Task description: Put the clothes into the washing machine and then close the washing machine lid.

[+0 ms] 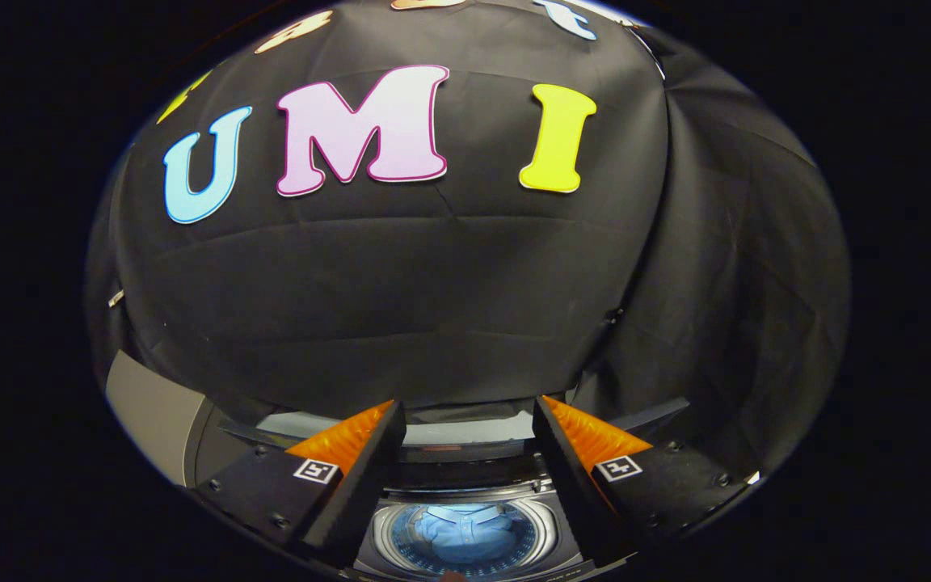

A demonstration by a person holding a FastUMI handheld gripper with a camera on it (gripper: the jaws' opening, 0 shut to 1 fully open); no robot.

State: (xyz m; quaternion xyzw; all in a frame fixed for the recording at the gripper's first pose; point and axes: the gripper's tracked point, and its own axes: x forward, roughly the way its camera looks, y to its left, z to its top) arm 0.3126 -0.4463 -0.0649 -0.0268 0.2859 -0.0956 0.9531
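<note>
Looking down from well above a top-loading washing machine here. Gripper up in the air with fingers spread wide apart, nothing between them, not touching anything. Straight below, in the gap between the fingers, the machine's round drum wide open with a metal ring around the opening. Blue clothes already sitting inside the drum, bunched up in the middle, looks like a shirt with a collar, though kinda small to be sure. Perforated drum wall visible around the fabric.

Lid up and not closed yet, standing at the back of the machine just beyond the fingertips, pale glassy panel with a dark frame. Grey side of the machine's top showing off to the left of the left finger.

Black cloth wall of the booth right behind the machine, draped with a few creases, folding round at a corner on the right. Can't tell what the machine stands on.
</note>
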